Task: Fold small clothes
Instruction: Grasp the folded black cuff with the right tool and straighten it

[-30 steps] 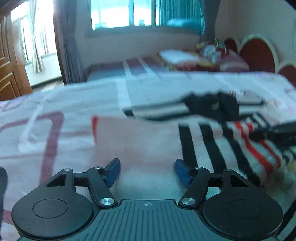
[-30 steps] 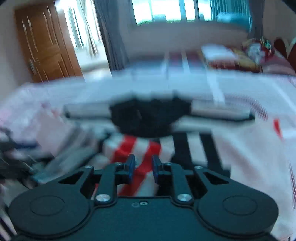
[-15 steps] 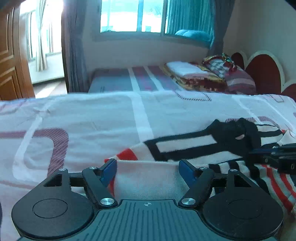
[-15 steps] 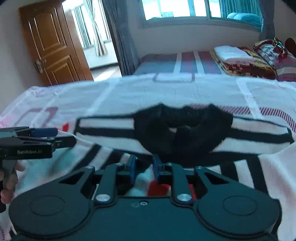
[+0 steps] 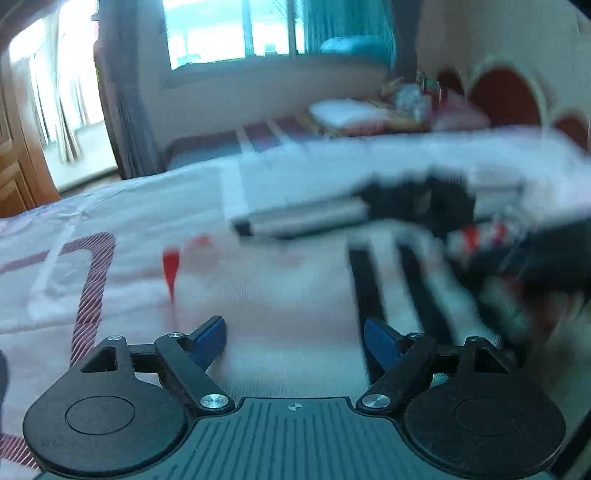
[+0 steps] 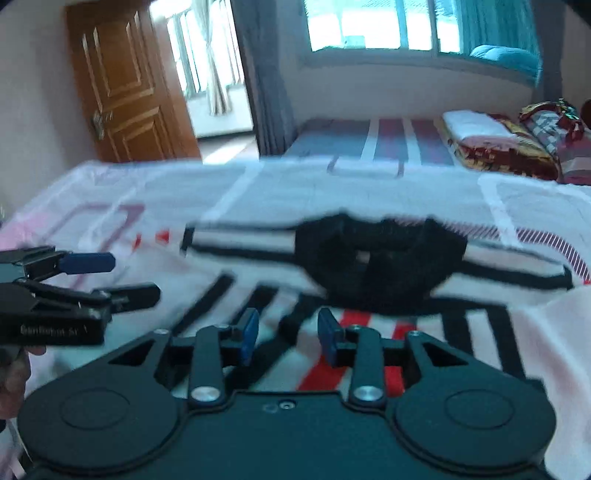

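Note:
A small white sweater (image 6: 369,332) with black and red stripes and a black collar (image 6: 376,266) lies spread on the pink patterned bed sheet (image 6: 147,192). My right gripper (image 6: 288,336) hovers just over its striped front below the collar; its jaws are opening and the pads do not press the cloth. My left gripper (image 5: 295,341) sits over the sweater's plain white left part (image 5: 266,295), jaws wide and still opening, cloth under the gap but not pinched. The left gripper (image 6: 85,273) also shows at the left edge of the right wrist view. The left wrist view is blurred.
A second bed (image 6: 369,140) with folded blankets and pillows (image 6: 509,144) stands behind. A wooden door (image 6: 122,85) is at the back left, a window with curtains (image 6: 369,26) behind. A red headboard (image 5: 506,96) bounds the right. A person's hand (image 6: 14,369) holds the left gripper.
Both grippers have widened; the right one was nearly shut on the striped cloth and now stands apart from it. The sweater has settled flat on the sheet. The left gripper has shifted.

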